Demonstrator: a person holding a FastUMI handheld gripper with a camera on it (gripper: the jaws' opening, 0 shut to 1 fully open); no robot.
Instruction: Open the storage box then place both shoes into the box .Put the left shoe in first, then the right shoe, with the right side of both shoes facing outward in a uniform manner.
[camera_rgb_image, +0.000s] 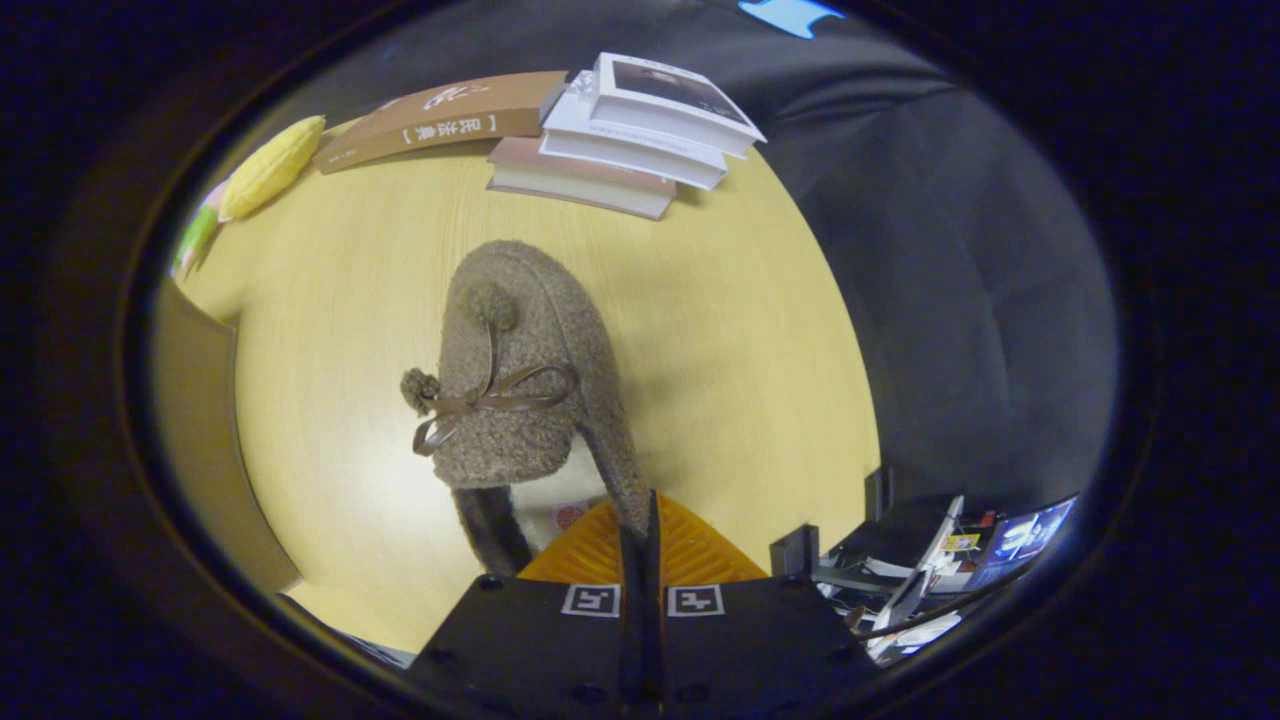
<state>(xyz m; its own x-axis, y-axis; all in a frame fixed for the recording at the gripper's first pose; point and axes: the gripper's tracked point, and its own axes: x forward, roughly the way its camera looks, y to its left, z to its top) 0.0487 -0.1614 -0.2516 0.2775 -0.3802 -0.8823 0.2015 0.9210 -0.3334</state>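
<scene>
Fuzzy grey-brown slipper shoe (530, 380), boucle-like fabric, two pompoms and a brown ribbon bow on the upper, hangs toe-away just ahead of the gripper (640, 530). Fingers pressed close together, pinching the thin rim of the shoe's heel collar on one side; pale lining of the opening shows beside them. Shoe looks lifted over the pale yellow wooden tabletop (740, 340), though contact cannot be ruled out. Beyond the toe: a stack of three books (630, 140), a flat brown book (440, 125) beside it, a yellow plush corn cob (270, 165) at the far corner. Tan box wall (195, 420) stands off to one side. Risks, as judged: grip is on soft, pliable edge only, so the shoe could swing, twist or slip free in transit; a twist would spoil the required facing in the box.
</scene>
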